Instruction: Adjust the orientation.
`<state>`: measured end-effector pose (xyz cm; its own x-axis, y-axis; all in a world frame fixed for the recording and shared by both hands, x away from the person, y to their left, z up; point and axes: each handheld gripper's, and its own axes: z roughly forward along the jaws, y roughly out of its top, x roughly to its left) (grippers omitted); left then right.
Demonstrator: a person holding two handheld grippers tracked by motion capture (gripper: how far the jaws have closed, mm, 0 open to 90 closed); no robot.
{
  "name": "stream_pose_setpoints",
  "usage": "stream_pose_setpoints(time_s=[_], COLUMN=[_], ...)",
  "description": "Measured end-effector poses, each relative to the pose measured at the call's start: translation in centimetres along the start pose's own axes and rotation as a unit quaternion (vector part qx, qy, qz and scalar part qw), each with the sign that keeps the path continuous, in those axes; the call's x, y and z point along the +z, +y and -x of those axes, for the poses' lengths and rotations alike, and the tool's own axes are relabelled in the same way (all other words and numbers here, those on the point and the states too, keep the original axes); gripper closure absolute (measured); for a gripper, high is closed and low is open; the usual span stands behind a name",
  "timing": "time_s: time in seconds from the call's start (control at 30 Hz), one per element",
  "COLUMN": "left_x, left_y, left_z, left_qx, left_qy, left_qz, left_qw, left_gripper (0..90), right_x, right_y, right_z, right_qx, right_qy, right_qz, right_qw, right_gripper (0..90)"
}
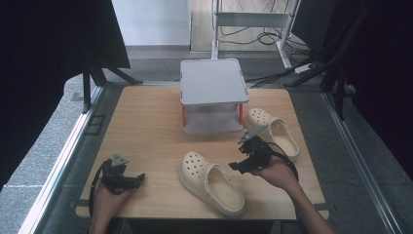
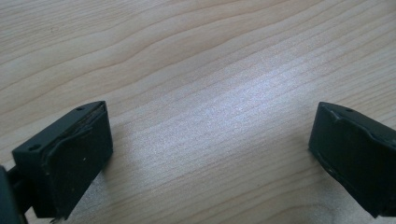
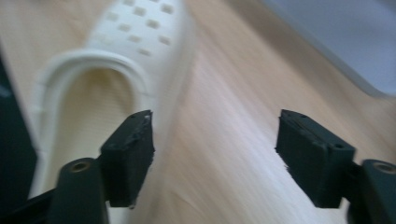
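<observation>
High view, counter: a light wooden counter with a grey two-level stand at its far middle edge.
High view, shoes: two cream clogs. The near clog lies in the near middle, toe toward the far left, opening up. The far clog lies right of the stand, toe toward it.
High view, left hand: the left hand comes in from the bottom left and rests low at the near left corner, holding the left gripper pointed right along the counter, well apart from the near clog.
High view, right hand: the right hand reaches in from the bottom right, forearm angled up and to the left. The right gripper points left toward the near clog, its tips just beside the clog's heel side, between the two clogs.
Left gripper view, fingers: the black fingers stand wide apart over bare wood grain, with nothing between them.
Right gripper view, fingers: the fingers are spread wide. The picture is blurred. The near clog lies to the left; the left finger sits at the clog's side rim, though I cannot tell if it touches. Bare counter lies between the fingers. The stand's grey edge crosses the upper right.
</observation>
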<state>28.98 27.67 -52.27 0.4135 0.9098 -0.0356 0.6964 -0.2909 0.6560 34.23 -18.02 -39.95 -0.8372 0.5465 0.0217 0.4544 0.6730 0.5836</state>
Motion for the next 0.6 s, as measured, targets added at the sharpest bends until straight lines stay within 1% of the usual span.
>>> stream_pose_setpoints(time_s=[0.13,0.3,0.4,0.47,0.6], left_x=[0.0,0.0,0.0,0.0,0.0], left_y=[0.0,0.0,0.0,0.0,0.0], left_z=[0.0,0.0,0.0,0.0,0.0], left_qx=[0.000,0.003,0.002,0.002,0.001], left_qy=[0.000,0.000,0.001,0.000,0.000], left_qz=[0.000,0.000,0.000,0.000,0.000], left_qw=[1.0000,1.0000,1.0000,1.0000,1.0000], left_gripper=[0.0,0.0,0.0,0.0,0.0], right_x=[-0.5,-1.1,-1.4,-1.6,-2.0], right_y=[-1.1,-2.2,-2.8,-3.1,-3.6], right_z=[2.2,4.6,5.8,6.6,8.1], right_qx=[0.028,0.060,0.081,0.089,0.108], right_qy=[-0.023,-0.043,-0.054,-0.067,-0.082], right_qz=[-0.003,0.004,0.004,0.004,0.002], right_qw=[0.9993,0.9972,0.9952,0.9938,0.9908], right_gripper=[22.4,20.6,19.9,19.3,16.8])
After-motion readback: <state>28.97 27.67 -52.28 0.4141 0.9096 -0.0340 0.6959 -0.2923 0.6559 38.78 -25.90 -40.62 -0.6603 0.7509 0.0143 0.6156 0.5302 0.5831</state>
